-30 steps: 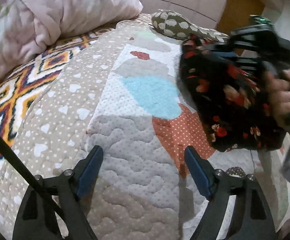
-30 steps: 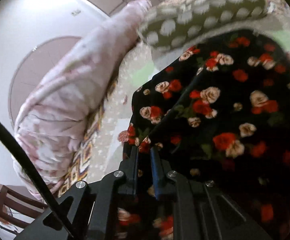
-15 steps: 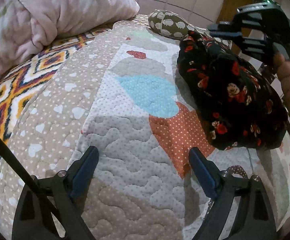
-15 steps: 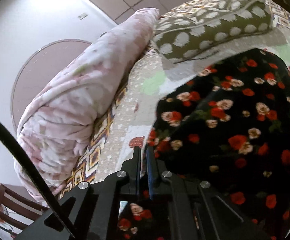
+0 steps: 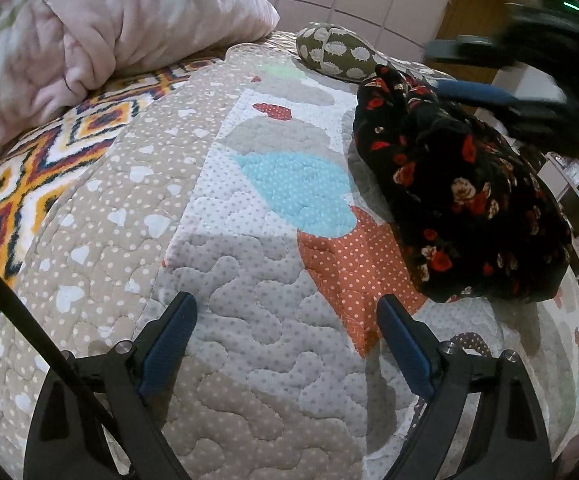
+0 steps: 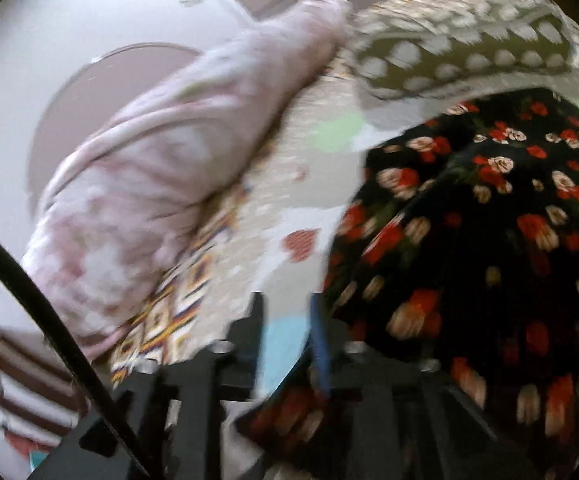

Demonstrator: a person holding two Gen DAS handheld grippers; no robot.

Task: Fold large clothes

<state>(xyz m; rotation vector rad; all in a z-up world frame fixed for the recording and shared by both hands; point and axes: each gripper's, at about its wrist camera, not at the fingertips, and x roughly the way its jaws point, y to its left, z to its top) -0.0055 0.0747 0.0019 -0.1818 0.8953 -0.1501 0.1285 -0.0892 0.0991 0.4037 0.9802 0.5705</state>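
A black garment with red and cream flowers (image 5: 469,200) lies bunched in a folded heap on the right side of the patchwork quilt (image 5: 249,280). My left gripper (image 5: 284,304) hovers open over the quilt, well left of the heap, nothing between its blue pads. My right gripper (image 5: 449,68) is a blurred shape above the heap's far end. In the right wrist view its jaws (image 6: 286,304) are opening; bedspread shows through the gap and the floral garment (image 6: 489,240) sits just right of them, not pinched.
A pink fluffy blanket (image 5: 109,32) is piled at the back left. An olive cushion with white spots (image 5: 337,54) lies at the head of the bed. An orange-patterned blanket (image 5: 21,184) runs along the left. A wooden chair (image 6: 13,376) stands beside the bed.
The right gripper, shut on the floral garment earlier, has let it go and pulled up and away. The garment has settled onto the quilt. The left gripper stayed put.
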